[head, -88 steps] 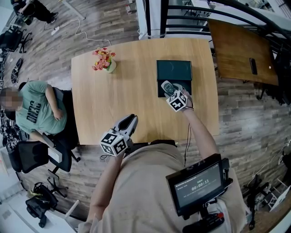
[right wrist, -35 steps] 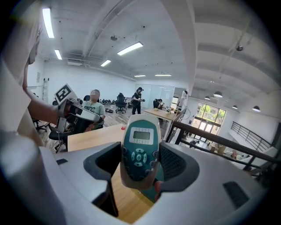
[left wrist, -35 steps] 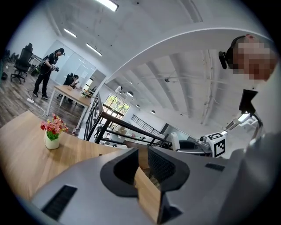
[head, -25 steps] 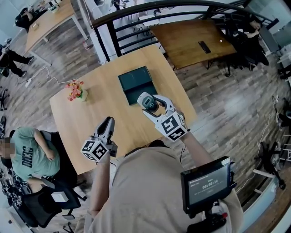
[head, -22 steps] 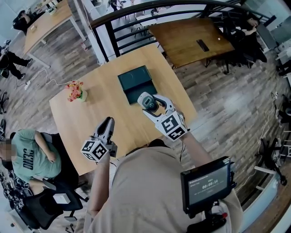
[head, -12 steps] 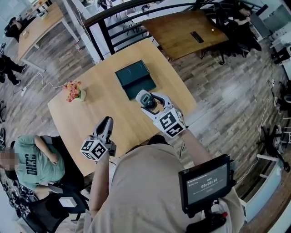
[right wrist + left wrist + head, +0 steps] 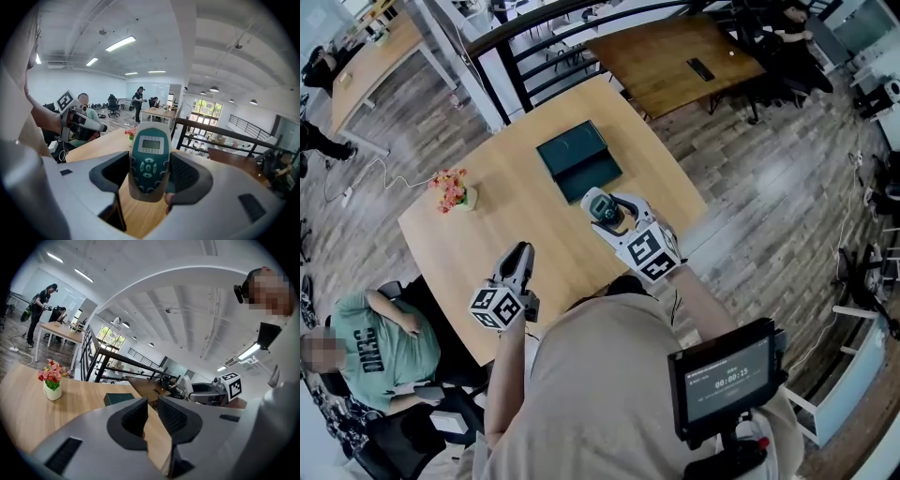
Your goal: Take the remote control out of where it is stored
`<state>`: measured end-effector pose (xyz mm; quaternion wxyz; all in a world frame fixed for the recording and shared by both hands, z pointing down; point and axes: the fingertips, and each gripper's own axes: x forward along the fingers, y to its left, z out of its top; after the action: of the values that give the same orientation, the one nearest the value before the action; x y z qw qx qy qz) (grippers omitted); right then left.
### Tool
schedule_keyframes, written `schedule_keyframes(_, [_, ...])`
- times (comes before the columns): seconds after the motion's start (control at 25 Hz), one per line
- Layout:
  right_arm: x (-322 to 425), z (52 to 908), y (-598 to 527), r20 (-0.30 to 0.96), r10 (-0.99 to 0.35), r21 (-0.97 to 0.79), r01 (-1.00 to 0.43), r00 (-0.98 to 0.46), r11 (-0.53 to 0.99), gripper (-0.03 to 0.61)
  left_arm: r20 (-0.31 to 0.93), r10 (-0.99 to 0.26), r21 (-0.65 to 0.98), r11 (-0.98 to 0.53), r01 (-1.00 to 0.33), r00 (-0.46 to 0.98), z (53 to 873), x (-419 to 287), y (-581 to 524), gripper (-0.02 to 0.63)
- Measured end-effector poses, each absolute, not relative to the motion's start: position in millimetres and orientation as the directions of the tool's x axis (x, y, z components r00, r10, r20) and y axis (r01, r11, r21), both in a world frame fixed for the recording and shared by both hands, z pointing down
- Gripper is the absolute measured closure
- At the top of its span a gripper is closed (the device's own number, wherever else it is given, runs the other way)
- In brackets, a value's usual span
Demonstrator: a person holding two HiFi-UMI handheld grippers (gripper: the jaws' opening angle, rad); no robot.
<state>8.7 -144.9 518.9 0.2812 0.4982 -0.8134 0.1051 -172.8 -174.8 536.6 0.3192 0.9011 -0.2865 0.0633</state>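
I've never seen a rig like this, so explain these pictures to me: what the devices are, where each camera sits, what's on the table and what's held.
There is no robot: a person holds a two-jaw gripper in each hand. The head view comes from a camera on the person's head, looking down; the other two views come from cameras riding on the grippers, looking along their jaws. On the wooden table stand a dark green box and a vase of flowers. The right gripper is clamped on a grey-and-teal remote control, held above the table, outside the box. The left gripper is empty, jaws slightly apart.
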Motion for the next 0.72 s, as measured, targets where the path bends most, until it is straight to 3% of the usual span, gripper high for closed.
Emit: schedule_keyframes(0.72, [16.8,619.4,-141.2,0.702,-0.624,0.053,-0.848,-0.344,0.527,0.295,0.434,-0.470,0.512,-0.573,-0.640,0.768,606.0,-187.7,-164.0,0.541])
